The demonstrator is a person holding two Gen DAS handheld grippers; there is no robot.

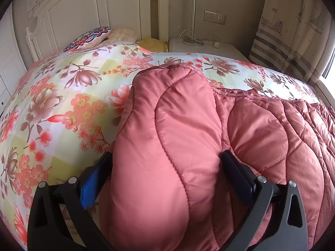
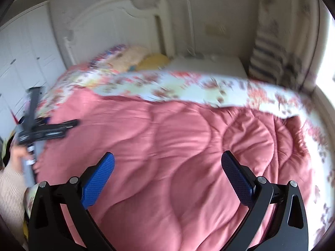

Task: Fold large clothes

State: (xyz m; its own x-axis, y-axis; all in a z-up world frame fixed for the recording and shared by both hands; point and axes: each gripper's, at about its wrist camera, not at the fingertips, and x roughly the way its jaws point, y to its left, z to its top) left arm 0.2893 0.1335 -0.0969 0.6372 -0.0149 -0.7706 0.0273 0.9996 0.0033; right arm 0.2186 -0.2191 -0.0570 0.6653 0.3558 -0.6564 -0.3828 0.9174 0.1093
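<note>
Left wrist view: the pink quilted coat [image 1: 167, 146] lies on the bed [image 1: 62, 104], spread toward 3 o'clock, with one padded fold raised between the fingers of the left tool [image 1: 167, 163]. The fingers stand wide on either side of the fold and the fabric fills the gap. We cannot tell whether they press it or only bracket it.

Right wrist view, blurred by motion: the coat [image 2: 178, 146] covers the bed [image 2: 188, 85] from 9 to 3 o'clock. The right tool [image 2: 167, 163] hovers above it with fingers apart, gripping nothing. The left tool [image 2: 41, 129] shows at 9 o'clock at the coat's edge, held by a hand [image 2: 18, 152] in a cream knit sleeve [image 2: 10, 188].

Handling, our judgement: soft, lofty, light for its bulk. The shiny shell looks slippery and the padding will spring back, so a shallow pinch may slip. Best hold is probably a stitched seam or the hem, taken deep between the pads, both tools at matching edges.

Surroundings: floral bedcover under the coat, pillows [image 1: 100, 35] at 11 o'clock, a white nightstand [image 1: 209, 46] with a lamp and cables at 12 o'clock, and a curtain [image 1: 293, 31] at 2 o'clock. Nothing lies on the coat. The bed's far edge at 3 o'clock limits spreading.
</note>
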